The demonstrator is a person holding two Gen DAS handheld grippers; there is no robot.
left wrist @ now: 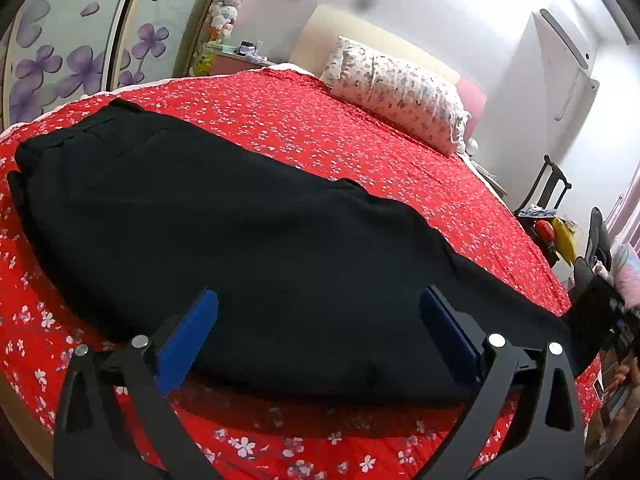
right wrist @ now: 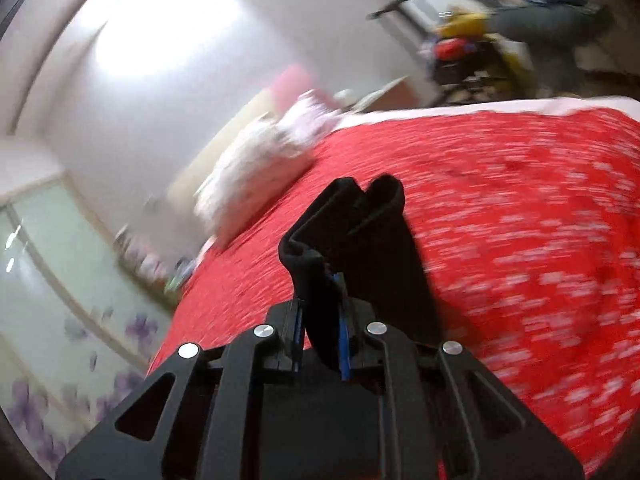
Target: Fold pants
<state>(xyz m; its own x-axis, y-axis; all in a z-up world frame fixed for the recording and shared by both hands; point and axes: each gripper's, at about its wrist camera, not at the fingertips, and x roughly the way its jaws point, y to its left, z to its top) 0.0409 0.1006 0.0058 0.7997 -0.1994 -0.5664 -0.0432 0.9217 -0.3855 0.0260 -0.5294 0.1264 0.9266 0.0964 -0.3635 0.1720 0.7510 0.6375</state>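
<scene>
Black pants (left wrist: 248, 240) lie spread across a red flowered bedspread (left wrist: 320, 120), waist end at the far left, legs running to the right edge. My left gripper (left wrist: 320, 308) is open, its blue pads (left wrist: 188, 336) wide apart just above the near edge of the pants, holding nothing. In the blurred right wrist view my right gripper (right wrist: 320, 316) is shut on a bunched end of the black pants (right wrist: 352, 216), lifted above the bedspread (right wrist: 520, 220).
A patterned pillow (left wrist: 400, 92) lies at the head of the bed, also blurred in the right wrist view (right wrist: 256, 176). A wardrobe with purple flowers (left wrist: 60, 60) stands at left. Cluttered items and a chair (left wrist: 556, 224) stand beside the bed at right.
</scene>
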